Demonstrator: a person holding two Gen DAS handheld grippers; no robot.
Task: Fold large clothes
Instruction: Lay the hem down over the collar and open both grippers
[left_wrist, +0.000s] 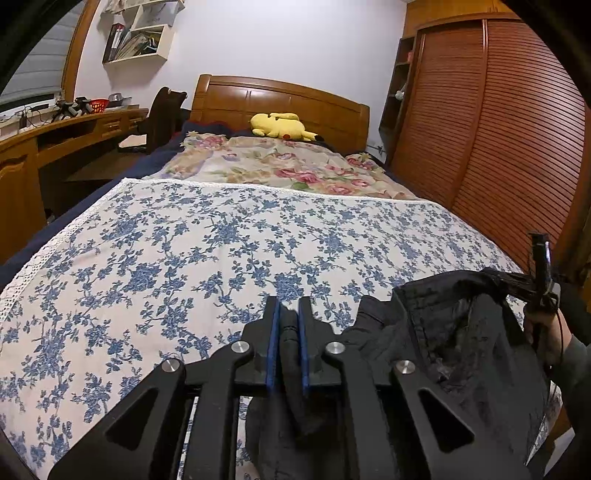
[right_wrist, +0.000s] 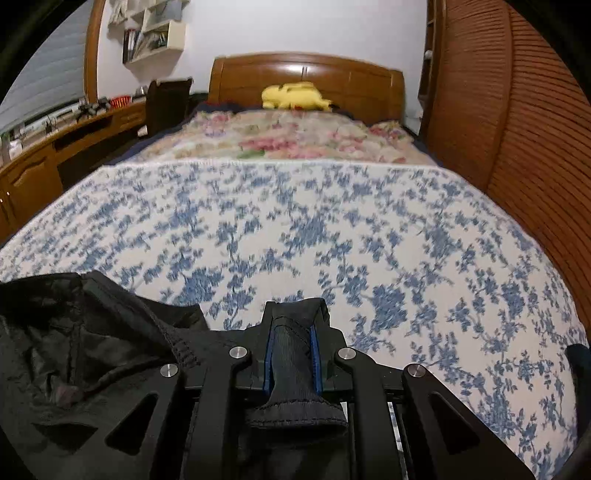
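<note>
A black garment hangs bunched between the two grippers above the near end of the bed. My left gripper is shut on a fold of its black fabric, which runs back between the blue pads. My right gripper is shut on a ribbed black cuff or hem of the same garment, whose end sticks out behind the pads. In the left wrist view the right gripper shows at the far right, held by a hand. The rest of the garment droops below both views.
The bed carries a blue floral sheet and, farther back, a pink floral blanket and a yellow plush toy by the wooden headboard. A slatted wooden wardrobe stands on the right, a desk on the left.
</note>
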